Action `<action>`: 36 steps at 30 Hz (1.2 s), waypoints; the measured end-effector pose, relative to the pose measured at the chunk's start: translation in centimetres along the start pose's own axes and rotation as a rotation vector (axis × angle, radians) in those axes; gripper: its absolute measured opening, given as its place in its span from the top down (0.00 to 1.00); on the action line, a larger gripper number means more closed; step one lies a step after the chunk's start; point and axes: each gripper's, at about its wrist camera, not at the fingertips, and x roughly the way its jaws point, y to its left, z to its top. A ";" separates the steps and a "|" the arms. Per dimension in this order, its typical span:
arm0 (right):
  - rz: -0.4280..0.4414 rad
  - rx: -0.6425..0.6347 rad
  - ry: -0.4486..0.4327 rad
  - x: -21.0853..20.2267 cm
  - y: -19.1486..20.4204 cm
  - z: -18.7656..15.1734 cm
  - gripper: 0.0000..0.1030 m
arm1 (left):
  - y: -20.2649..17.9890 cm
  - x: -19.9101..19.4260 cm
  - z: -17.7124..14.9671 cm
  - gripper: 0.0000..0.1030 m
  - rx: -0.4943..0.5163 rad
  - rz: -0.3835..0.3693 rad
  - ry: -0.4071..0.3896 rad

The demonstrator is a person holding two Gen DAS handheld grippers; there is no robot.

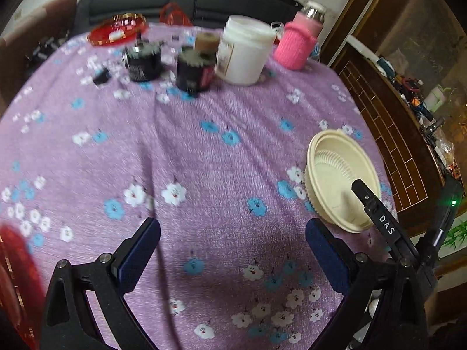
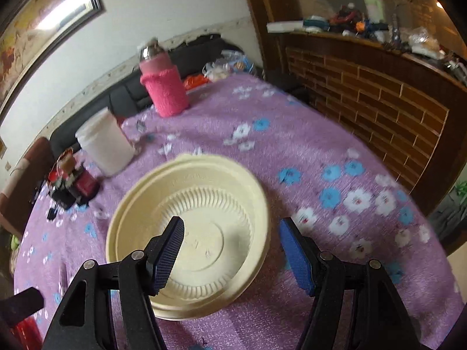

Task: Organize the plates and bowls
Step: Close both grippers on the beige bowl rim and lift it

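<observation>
Two tools are in play, and we start with the right tool (image 2: 230, 250): its jaws stand apart with nothing pressed between the blue pads (image 2: 167, 258), one finger over the bowl's hollow and the other outside the near rim, so the wall sits in the gap, not gripped. Our left tool (image 1: 233, 250) also hangs spread wide and empty over bare cloth, with a red dish (image 1: 17, 277) blurred at its far left edge.

Just under the right tool lies the cream bowl stack (image 2: 189, 233); the doubled rim suggests two ribbed disposable bowls nested together, mouth up, flat on the purple flowered bench (image 2: 306, 151), near its right edge by the brick-pattern counter (image 2: 379, 96). Being round, the stack has no long axis; its axis of symmetry runs straight up.

We judge the step in hand to be the approach to grasp the stack by its rim. The next move calls for lowering until the pads straddle the wall, then closing gently, since thin plastic may flex or the bowls may separate.

Farther back stand a white jar (image 2: 105, 143), a pink knit-sleeved flask (image 2: 165, 90) and dark small containers (image 1: 169, 64).
</observation>
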 end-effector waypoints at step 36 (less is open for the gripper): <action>0.310 -0.130 0.173 0.3 5.3 -3.4 0.57 | 0.4 6.0 2.0 0.57 0.086 0.115 -0.012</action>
